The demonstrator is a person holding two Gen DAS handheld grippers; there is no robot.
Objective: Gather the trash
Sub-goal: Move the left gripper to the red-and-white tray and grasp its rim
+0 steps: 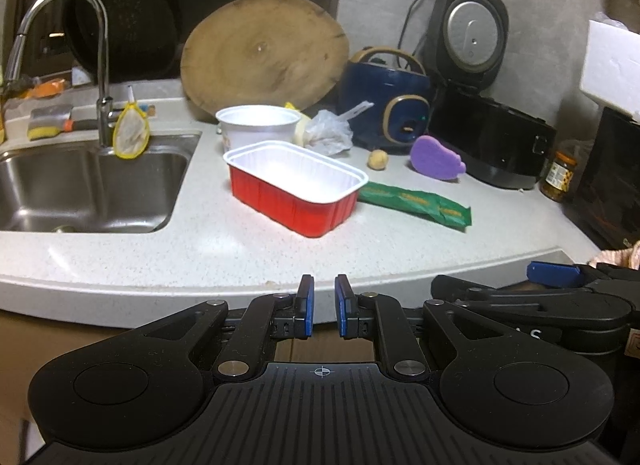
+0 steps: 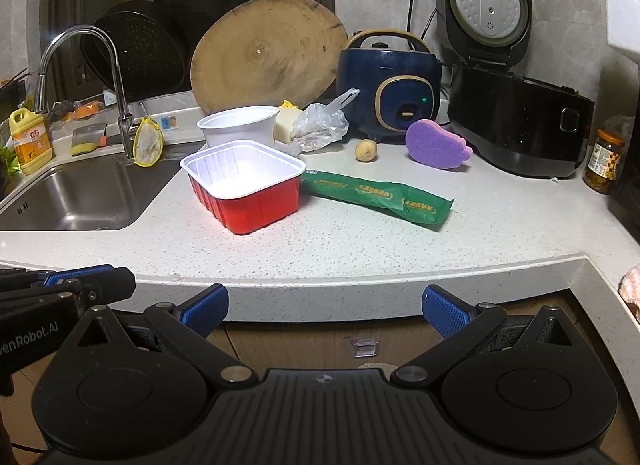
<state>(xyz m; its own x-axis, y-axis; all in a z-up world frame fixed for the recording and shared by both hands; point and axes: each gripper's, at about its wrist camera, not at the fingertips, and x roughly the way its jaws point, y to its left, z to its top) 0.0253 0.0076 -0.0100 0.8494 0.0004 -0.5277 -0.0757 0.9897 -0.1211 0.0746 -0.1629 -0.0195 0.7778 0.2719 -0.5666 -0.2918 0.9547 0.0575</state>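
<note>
Collecting the trash starts from the front edge of the tabletop, where both grippers hover short of every item. The left gripper has its jaws nearly pressed together with only a narrow gap, pinching nothing. The right gripper has its jaws spread wide, also unloaded.

Trash candidates, counted:
- One red tray with a white interior, mid-tabletop, just right of the sink. It appears empty, so judge it light and thin-walled; it would flex if squeezed across its width. Take hold on the rolled rim, one finger inside and one outside.
- One white bowl, directly behind the tray. Likely light and stiff at the rim; grip the rim likewise.
- One green wrapper, lying flat, its left end touching or just beside the tray. Soft, thin, probably slippery film; pinch a raised end rather than the flat middle.
- One clear plastic bag, crumpled beside the bowl. Soft and shapeless; pinch the upstanding handle loop.

Also present: one purple sponge and one small brownish lump, whose nature cannot be determined; neither is clearly trash.
</note>
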